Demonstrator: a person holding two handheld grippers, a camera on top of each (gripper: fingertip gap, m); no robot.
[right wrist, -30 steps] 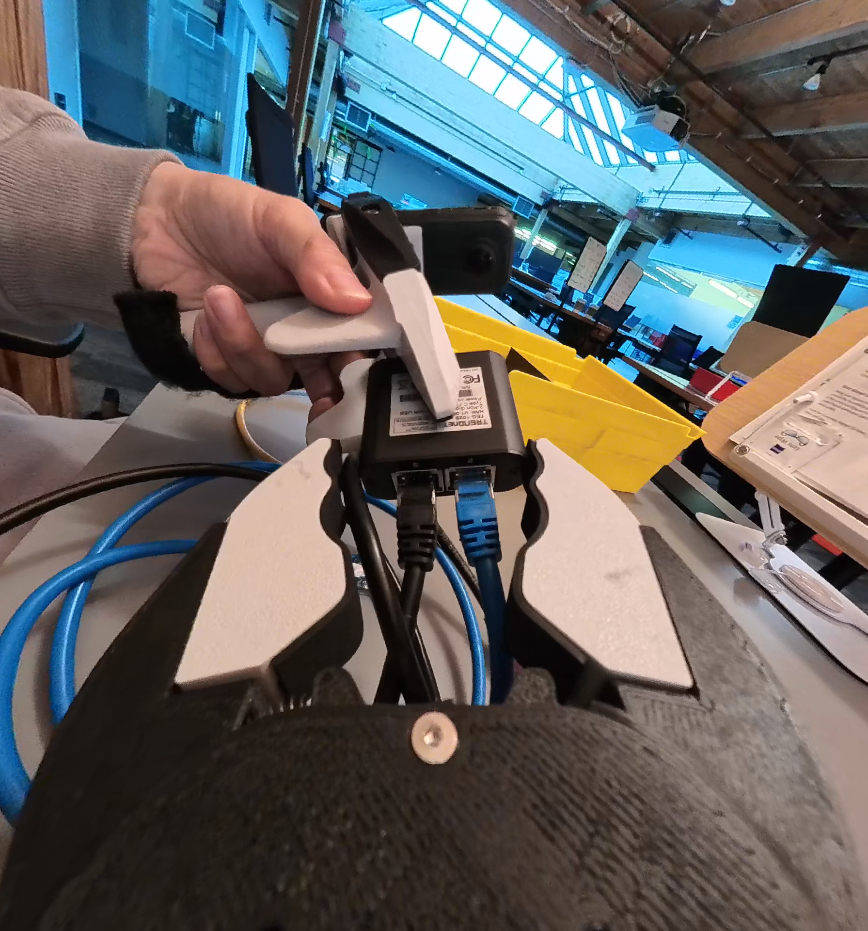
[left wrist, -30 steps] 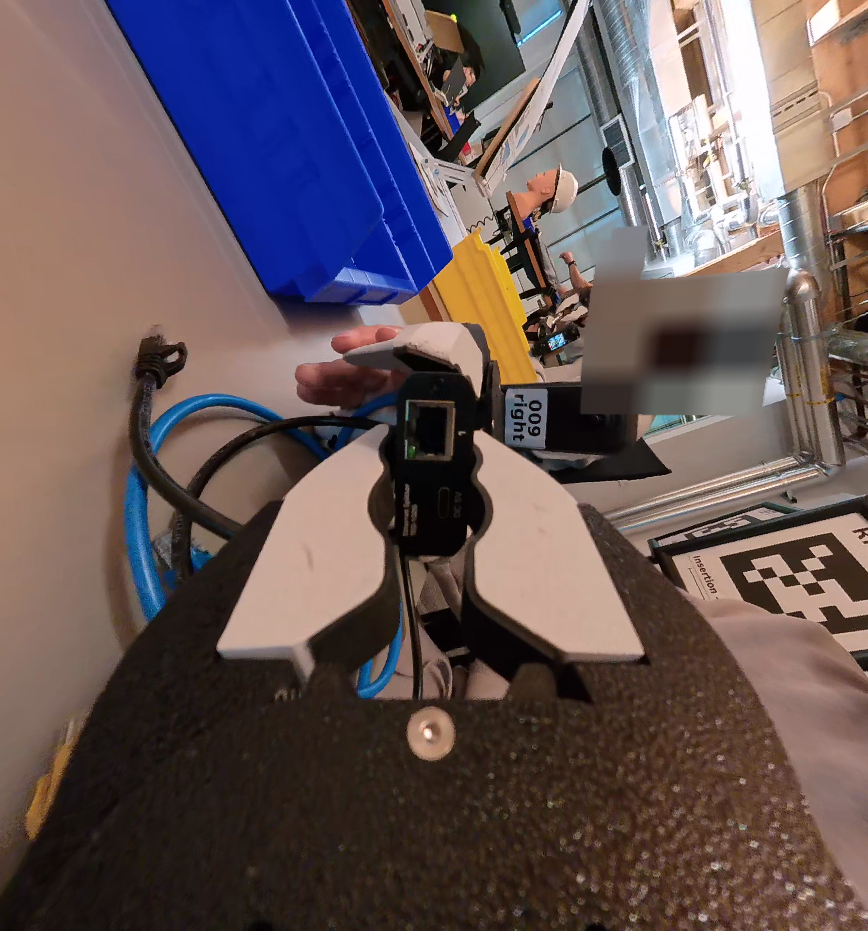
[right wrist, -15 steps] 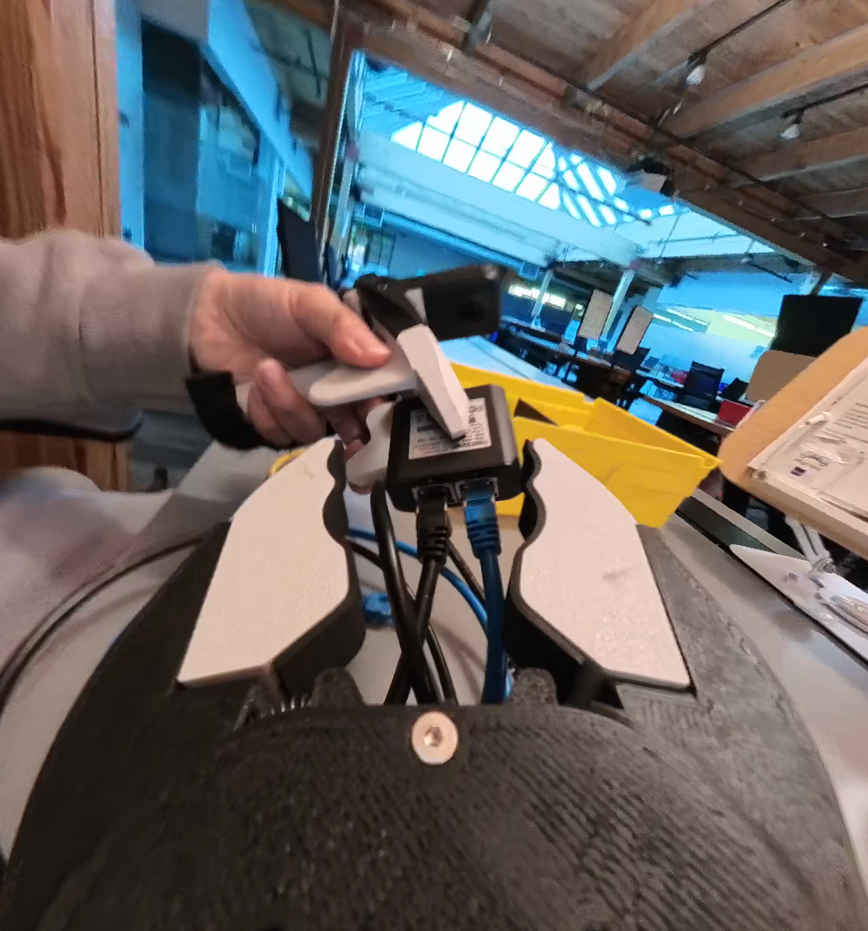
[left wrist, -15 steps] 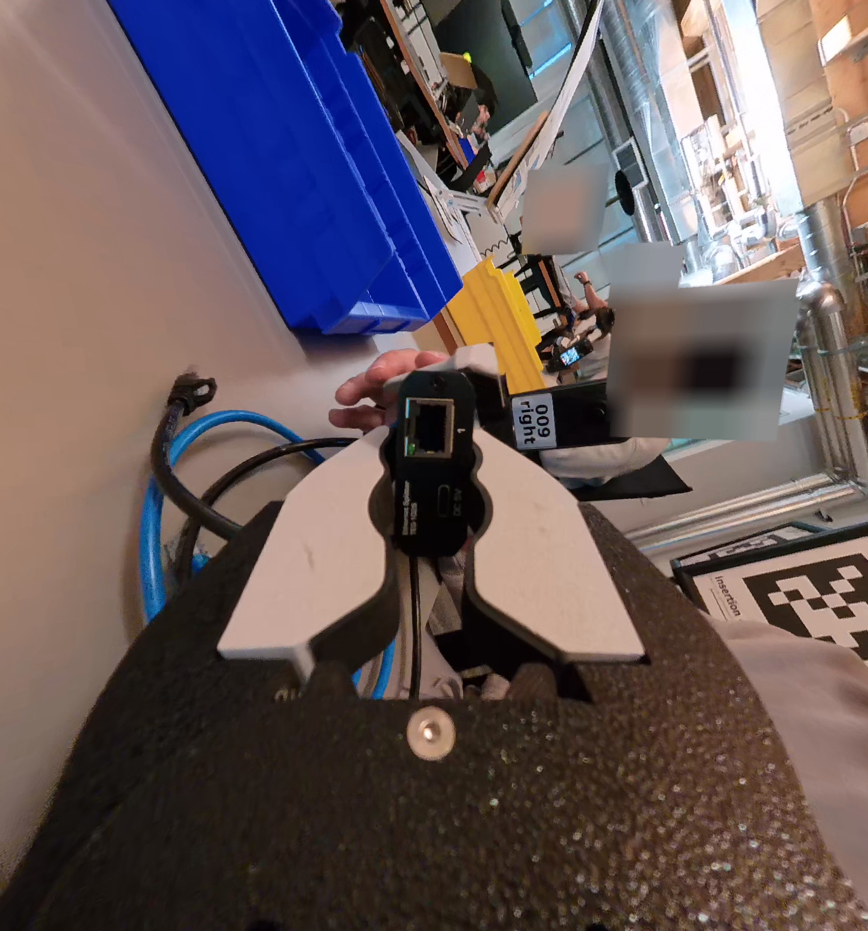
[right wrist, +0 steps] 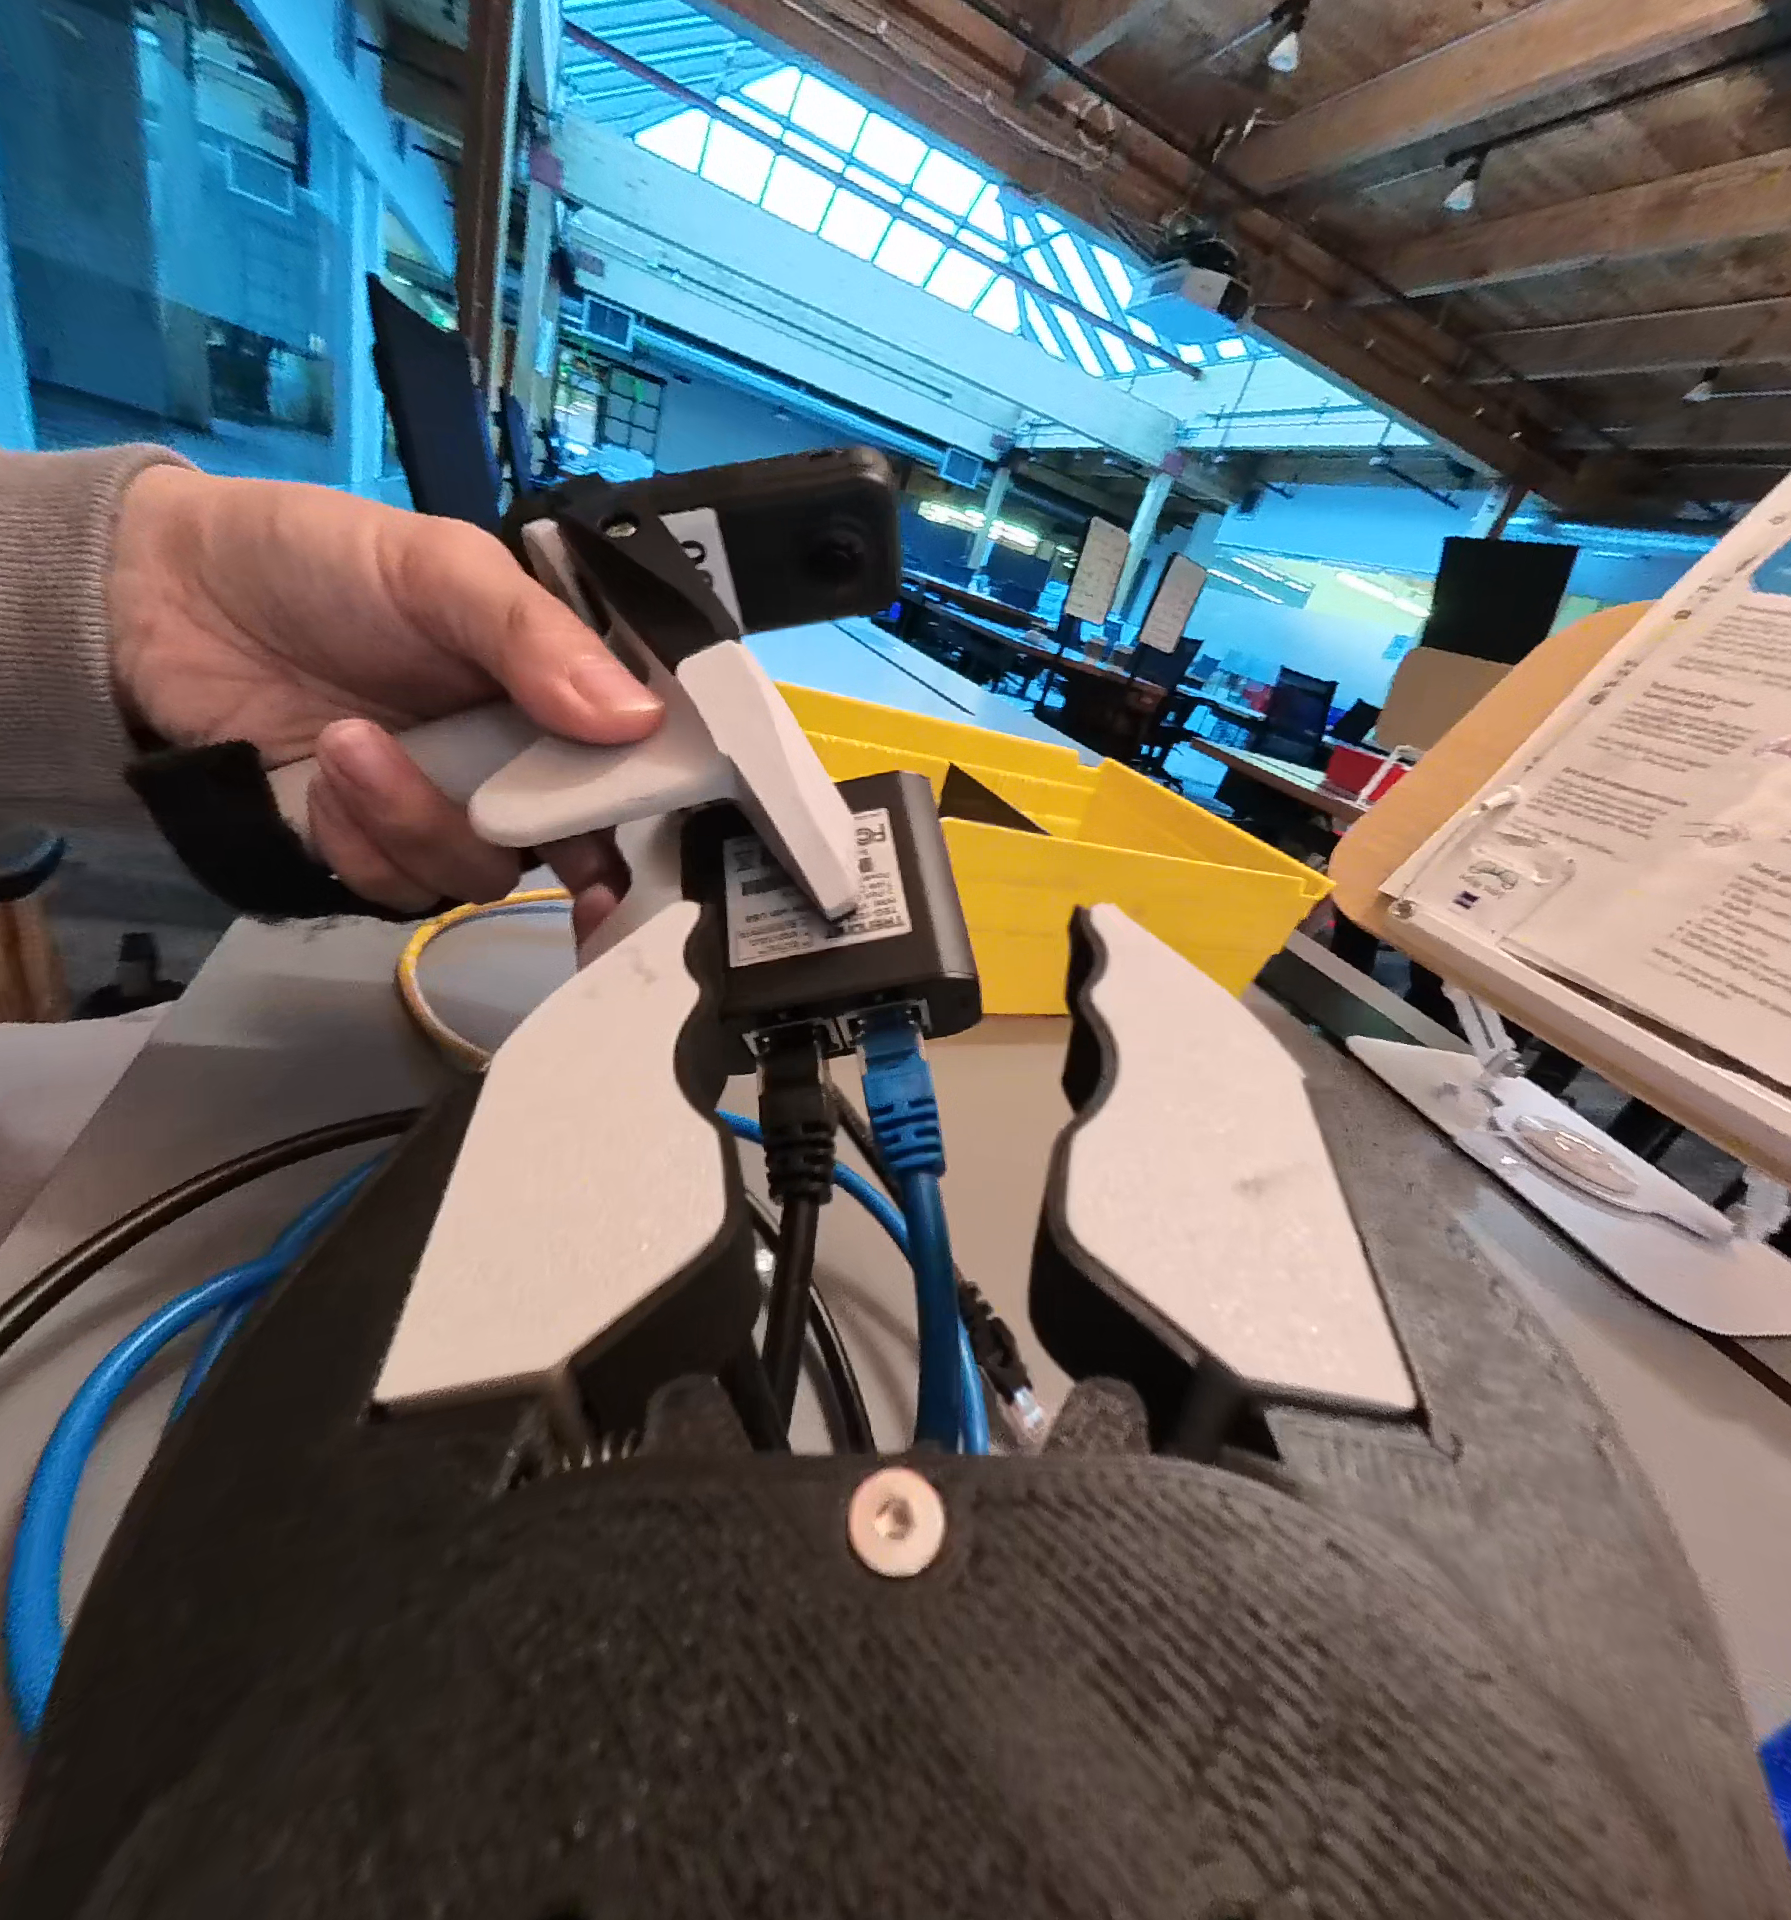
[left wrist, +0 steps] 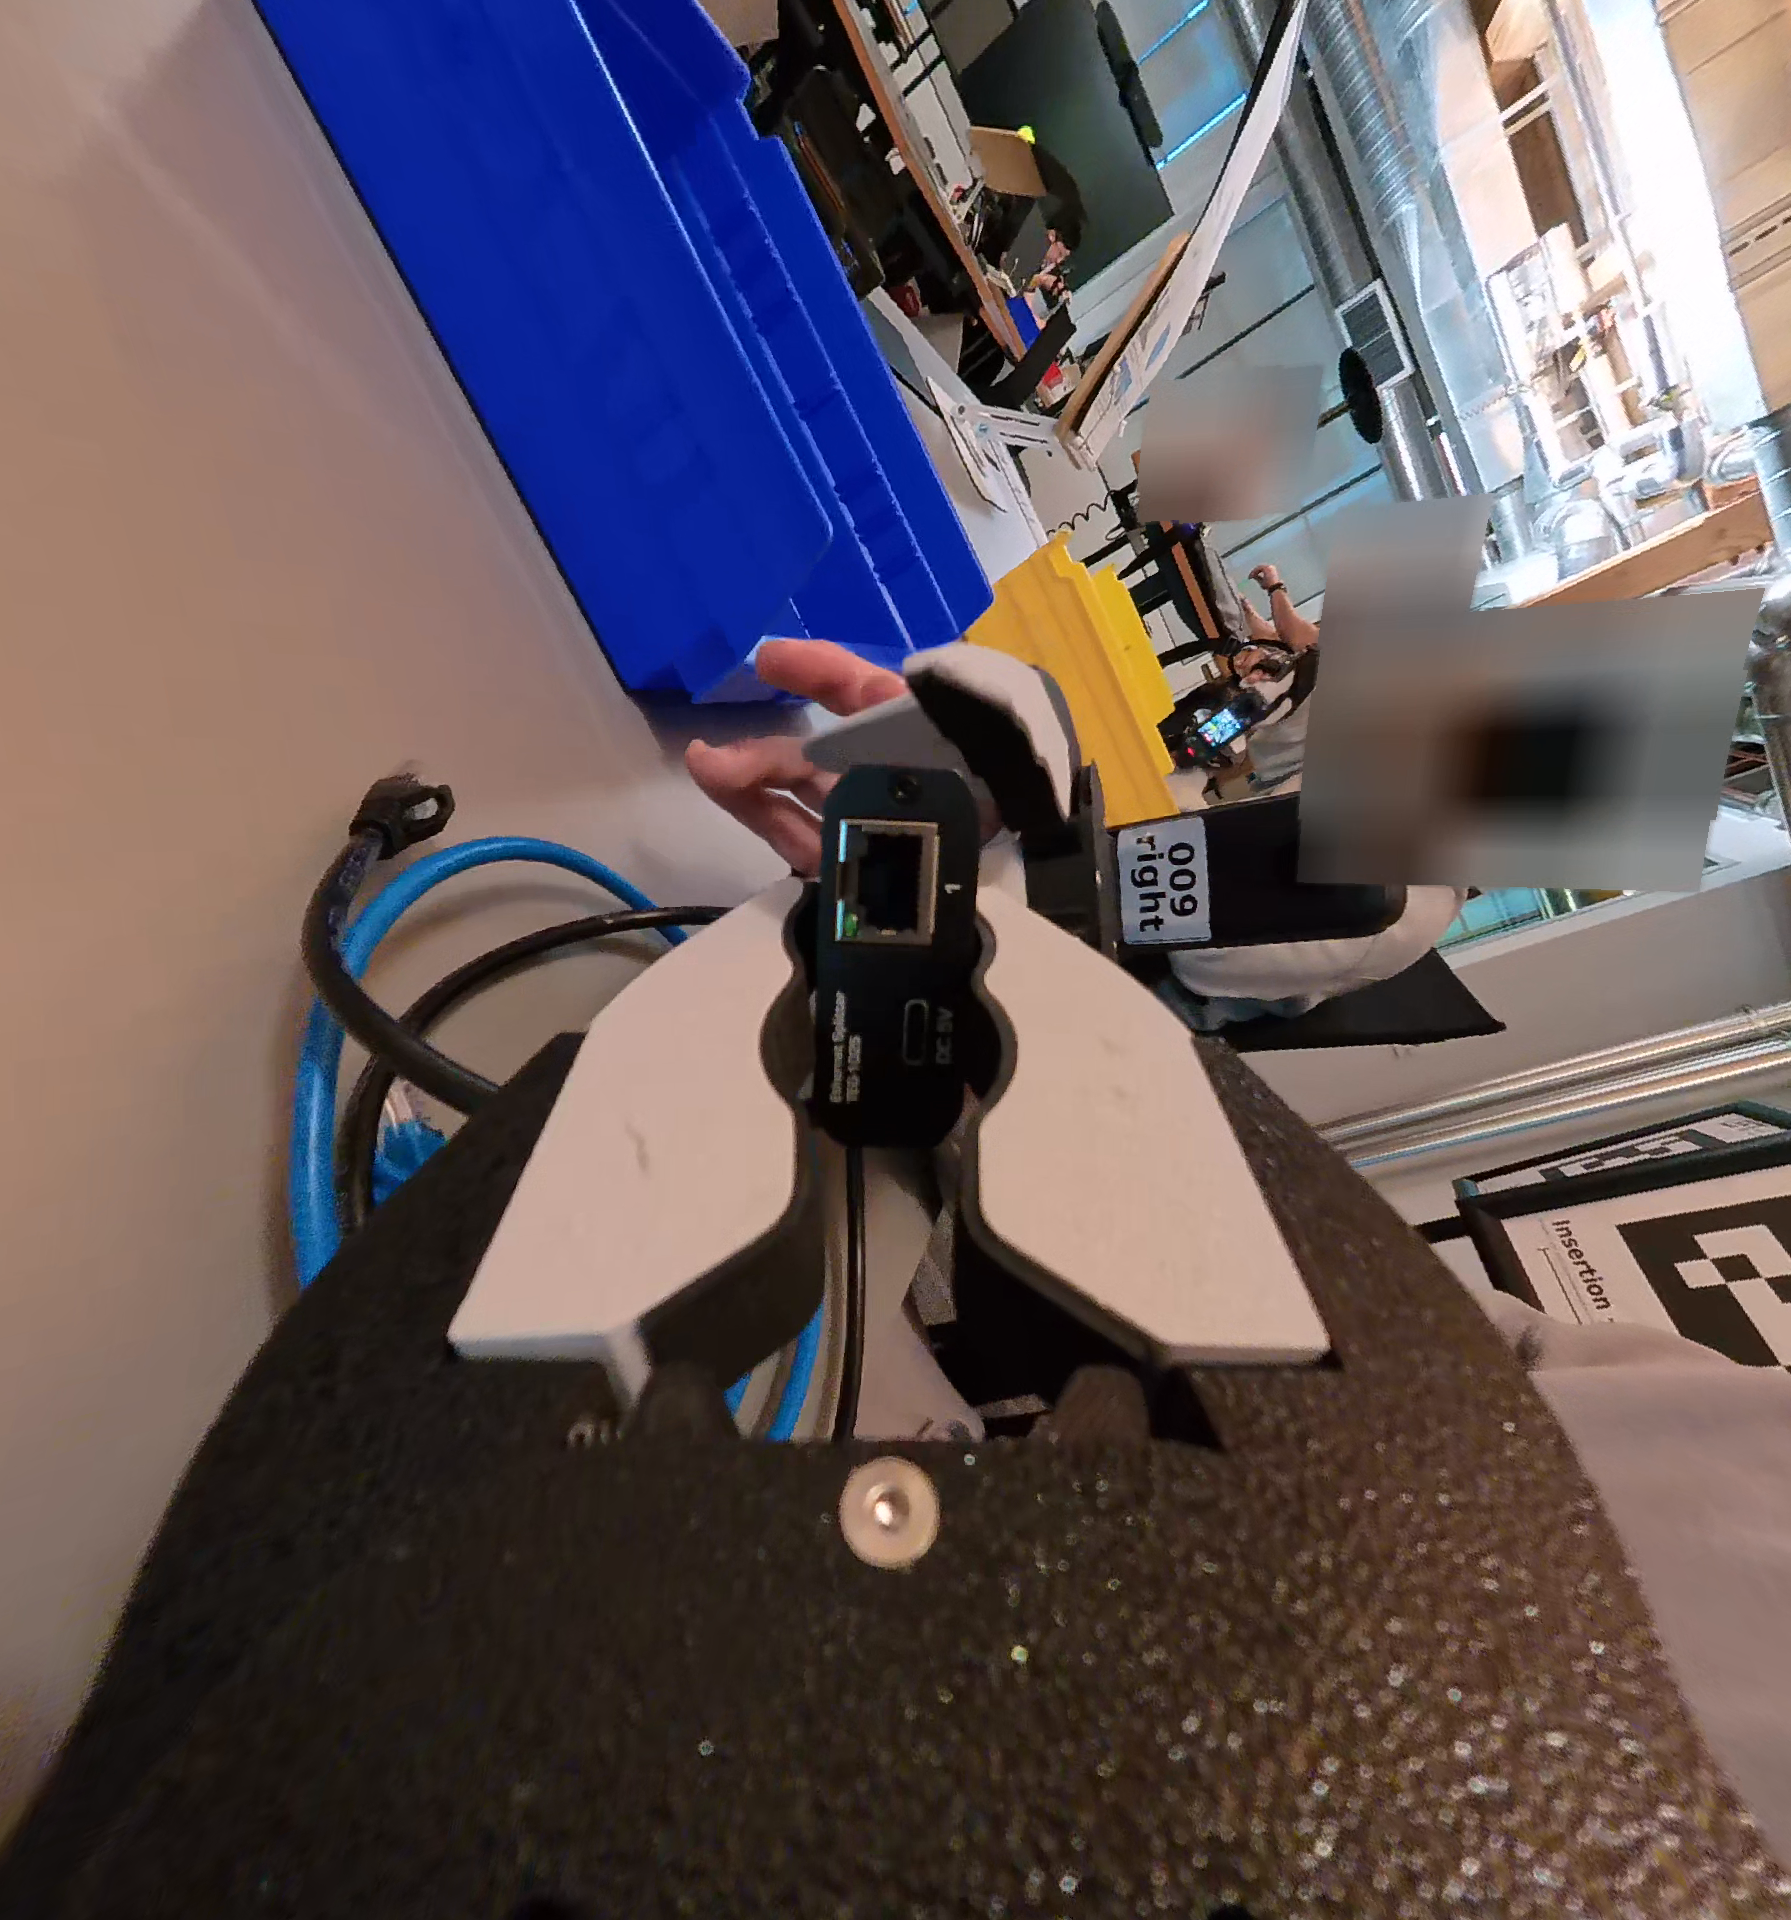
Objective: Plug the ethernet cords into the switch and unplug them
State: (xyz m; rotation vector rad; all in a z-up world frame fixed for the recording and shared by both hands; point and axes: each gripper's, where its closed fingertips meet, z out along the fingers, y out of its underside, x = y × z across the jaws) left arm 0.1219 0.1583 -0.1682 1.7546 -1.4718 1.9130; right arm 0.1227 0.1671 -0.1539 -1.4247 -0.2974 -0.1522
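Observation:
My left gripper (left wrist: 886,930) is shut on the small black switch (left wrist: 886,1039) and holds it above the table, its empty port facing the left wrist camera. In the right wrist view the switch (right wrist: 870,935) shows its other side, where a black cord (right wrist: 795,1127) and a blue cord (right wrist: 903,1117) are plugged in side by side. My right gripper (right wrist: 886,971) is open around both cords just below the switch and grips neither. The left gripper's fingers (right wrist: 766,790) clamp the switch from above. A loose black plug (left wrist: 397,810) lies on the table.
A blue bin (left wrist: 642,343) and a yellow bin (right wrist: 1078,842) stand at the back of the table. A document stand (right wrist: 1649,831) is at the right. A framed marker board (left wrist: 1701,1278) lies nearby. Blue cable (left wrist: 319,1039) coils on the table, beside a yellow cable (right wrist: 434,966). The grippers are tip to tip, or close to it.
The right gripper has shifted a little to the right of the switch and stays open around the cords. The left gripper still holds the switch, which now tilts more.

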